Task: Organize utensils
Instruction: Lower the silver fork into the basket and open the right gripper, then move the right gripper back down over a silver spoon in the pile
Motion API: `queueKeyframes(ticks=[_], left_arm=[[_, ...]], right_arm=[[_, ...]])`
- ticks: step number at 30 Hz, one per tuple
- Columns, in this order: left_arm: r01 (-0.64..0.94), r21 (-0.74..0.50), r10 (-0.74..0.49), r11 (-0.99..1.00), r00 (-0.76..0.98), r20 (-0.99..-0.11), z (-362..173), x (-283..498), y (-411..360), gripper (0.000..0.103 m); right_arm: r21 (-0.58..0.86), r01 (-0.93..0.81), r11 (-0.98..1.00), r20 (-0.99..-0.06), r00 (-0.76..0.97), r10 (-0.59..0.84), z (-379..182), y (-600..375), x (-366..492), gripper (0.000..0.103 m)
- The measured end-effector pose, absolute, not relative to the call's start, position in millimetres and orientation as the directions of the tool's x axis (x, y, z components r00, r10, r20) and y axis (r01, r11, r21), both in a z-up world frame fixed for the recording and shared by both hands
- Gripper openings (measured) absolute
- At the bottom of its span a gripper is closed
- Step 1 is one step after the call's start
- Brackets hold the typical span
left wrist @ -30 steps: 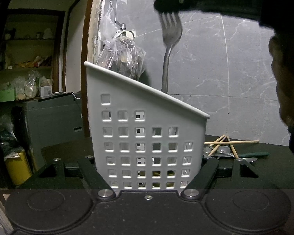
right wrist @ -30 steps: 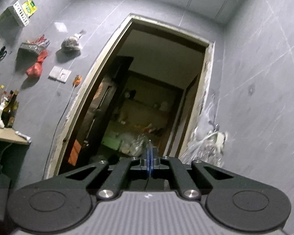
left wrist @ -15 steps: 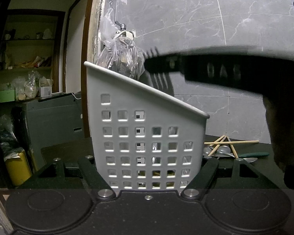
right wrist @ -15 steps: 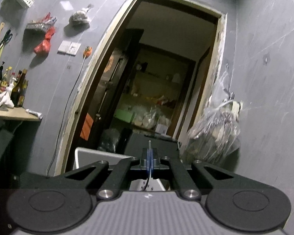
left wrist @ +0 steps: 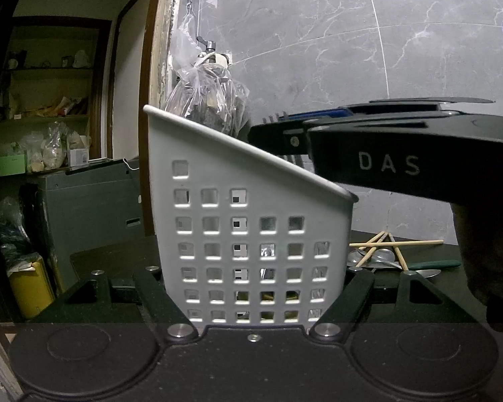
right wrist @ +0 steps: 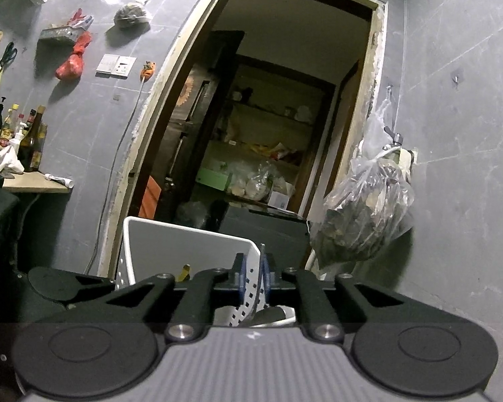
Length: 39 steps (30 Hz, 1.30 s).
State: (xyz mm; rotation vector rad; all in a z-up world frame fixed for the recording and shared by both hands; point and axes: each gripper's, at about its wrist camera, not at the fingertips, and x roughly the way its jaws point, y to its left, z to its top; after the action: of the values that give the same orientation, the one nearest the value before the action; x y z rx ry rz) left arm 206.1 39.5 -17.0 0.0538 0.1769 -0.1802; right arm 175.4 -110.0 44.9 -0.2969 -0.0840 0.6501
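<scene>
My left gripper (left wrist: pixel 255 271) is shut on a white perforated utensil caddy (left wrist: pixel 244 201), a finger pressed on each side, and holds it upright on the dark table. My right gripper (right wrist: pixel 253 273) hovers level over the caddy's (right wrist: pixel 184 244) low rim, seen from the side in the left wrist view (left wrist: pixel 271 127). Its jaws are opening. A metal fork (right wrist: pixel 261 261) stands edge-on in the gap between the blue pads, tines (left wrist: pixel 291 158) up, its handle down inside the caddy. Wooden chopsticks (left wrist: pixel 385 244), spoons (left wrist: pixel 379 256) and a green-handled utensil (left wrist: pixel 436 263) lie on the table behind.
A clear plastic bag (left wrist: pixel 208 100) hangs on the grey wall just behind the caddy. A person's hand (left wrist: pixel 479 251) grips the right tool at the frame's right. Left of the table are an open doorway (right wrist: pixel 268 117), a grey cabinet (left wrist: pixel 90 201) and a yellow bin (left wrist: pixel 30 288).
My right gripper came down from high above the caddy, lowering the fork into it. Its pads, pinched together before, now stand apart. The left gripper and caddy have not moved.
</scene>
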Motion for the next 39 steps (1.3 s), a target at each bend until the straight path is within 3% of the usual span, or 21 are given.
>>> queueKeyframes(ticks=[2, 6, 8, 14, 19, 23, 32, 39], left_arm=[[0.183, 0.037, -0.174, 0.982, 0.968, -0.180, -17, 206, 39, 0.076], [0.183, 0.038, -0.173, 0.982, 0.968, -0.180, -17, 206, 39, 0.076], [0.183, 0.038, -0.174, 0.982, 0.968, -0.180, -17, 206, 40, 0.076], [0.183, 0.037, -0.174, 0.982, 0.968, -0.179, -17, 206, 40, 0.076], [0.183, 0.038, -0.173, 0.982, 0.968, -0.180, -17, 206, 40, 0.076], [0.183, 0.037, -0.174, 0.982, 0.968, -0.180, -17, 206, 40, 0.076], [0.183, 0.038, -0.174, 0.982, 0.968, -0.180, -17, 206, 40, 0.076], [0.183, 0.038, -0.173, 0.982, 0.968, -0.180, -17, 206, 40, 0.076]], right_arm=[[-0.294, -0.581, 0.759, -0.014, 0.797, 0.604, 45, -111, 176, 0.030], [-0.275, -0.580, 0.767, -0.009, 0.799, 0.601, 48, -116, 178, 0.046], [-0.266, -0.571, 0.777, 0.009, 0.804, 0.594, 50, -120, 177, 0.067], [-0.229, -0.476, 0.849, 0.082, 0.860, 0.504, 61, -150, 175, 0.092], [-0.166, -0.371, 0.914, 0.076, 0.919, 0.387, 61, -184, 180, 0.101], [-0.126, -0.312, 0.942, 0.010, 0.949, 0.316, 52, -204, 188, 0.103], [-0.030, -0.166, 0.986, -0.339, 0.929, 0.146, 16, -241, 226, 0.103], [-0.034, -0.181, 0.983, -0.490, 0.860, 0.141, -12, -247, 237, 0.103]])
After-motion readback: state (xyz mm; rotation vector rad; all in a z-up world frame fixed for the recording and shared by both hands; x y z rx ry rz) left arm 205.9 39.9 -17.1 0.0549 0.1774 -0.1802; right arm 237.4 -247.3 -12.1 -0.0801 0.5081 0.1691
